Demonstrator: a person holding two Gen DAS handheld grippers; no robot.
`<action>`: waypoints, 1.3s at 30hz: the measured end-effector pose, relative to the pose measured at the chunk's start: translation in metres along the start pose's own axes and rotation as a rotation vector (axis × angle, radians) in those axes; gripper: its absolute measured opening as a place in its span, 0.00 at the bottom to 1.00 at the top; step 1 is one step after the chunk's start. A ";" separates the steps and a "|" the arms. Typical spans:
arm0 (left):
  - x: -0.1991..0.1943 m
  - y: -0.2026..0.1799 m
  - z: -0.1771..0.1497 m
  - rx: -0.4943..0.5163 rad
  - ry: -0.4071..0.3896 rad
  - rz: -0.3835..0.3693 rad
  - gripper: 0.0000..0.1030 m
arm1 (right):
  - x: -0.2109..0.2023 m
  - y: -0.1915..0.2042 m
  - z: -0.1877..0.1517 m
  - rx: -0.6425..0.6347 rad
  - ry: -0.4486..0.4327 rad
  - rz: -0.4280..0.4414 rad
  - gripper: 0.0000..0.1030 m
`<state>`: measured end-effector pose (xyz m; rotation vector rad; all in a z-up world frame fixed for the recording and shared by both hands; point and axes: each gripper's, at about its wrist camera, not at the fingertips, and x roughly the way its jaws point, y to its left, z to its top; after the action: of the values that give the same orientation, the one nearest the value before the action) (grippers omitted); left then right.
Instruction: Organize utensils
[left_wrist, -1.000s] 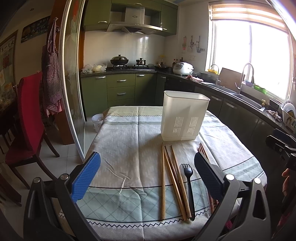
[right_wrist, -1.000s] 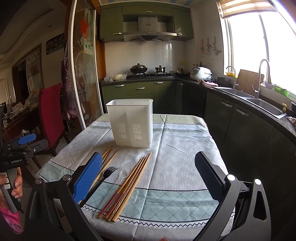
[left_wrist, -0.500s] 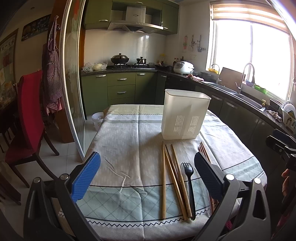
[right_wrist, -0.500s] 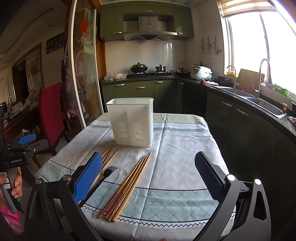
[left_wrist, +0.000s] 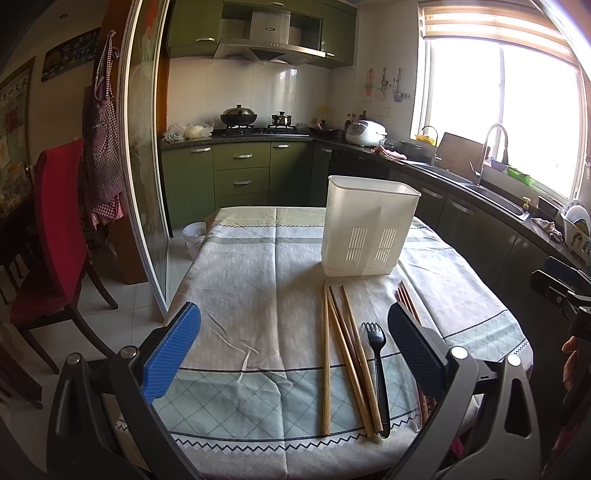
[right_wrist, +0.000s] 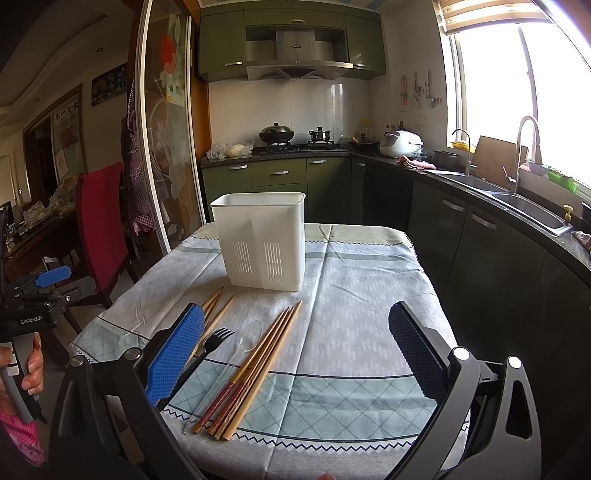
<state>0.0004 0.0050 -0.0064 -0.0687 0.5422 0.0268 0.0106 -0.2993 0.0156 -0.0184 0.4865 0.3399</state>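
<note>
A white slotted utensil holder (left_wrist: 369, 229) stands upright on the table; it also shows in the right wrist view (right_wrist: 263, 242). In front of it lie wooden chopsticks (left_wrist: 341, 354), a black plastic fork (left_wrist: 377, 363) and red-handled chopsticks (left_wrist: 408, 301). The right wrist view shows the fork (right_wrist: 210, 345), a clear plastic spoon (right_wrist: 236, 356) and a chopstick bundle (right_wrist: 258, 363). My left gripper (left_wrist: 291, 350) is open and empty above the near table edge. My right gripper (right_wrist: 295, 354) is open and empty, above the near edge.
The table wears a pale checked cloth (left_wrist: 258, 288). A red chair (left_wrist: 55, 236) and a glass sliding door (left_wrist: 144, 184) stand at the left. Dark green counters with a sink (right_wrist: 517, 199) run along the right. A small white bin (left_wrist: 194, 236) sits on the floor.
Both views have shifted very slightly; the holder sits a touch lower and nearer in frame. Nothing on the table has moved. Both grippers stay open.
</note>
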 end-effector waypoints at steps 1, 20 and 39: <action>0.000 0.000 0.000 0.000 0.001 -0.001 0.94 | 0.000 0.000 0.000 0.000 0.000 0.000 0.96; 0.001 -0.001 0.000 0.000 0.003 -0.002 0.94 | 0.003 0.000 -0.004 0.000 0.006 0.000 0.96; 0.073 -0.039 0.022 0.033 0.344 -0.108 0.94 | 0.054 -0.032 0.000 0.119 0.266 0.170 0.96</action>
<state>0.0760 -0.0318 -0.0233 -0.0706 0.8820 -0.1012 0.0660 -0.3129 -0.0114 0.0948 0.7738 0.4780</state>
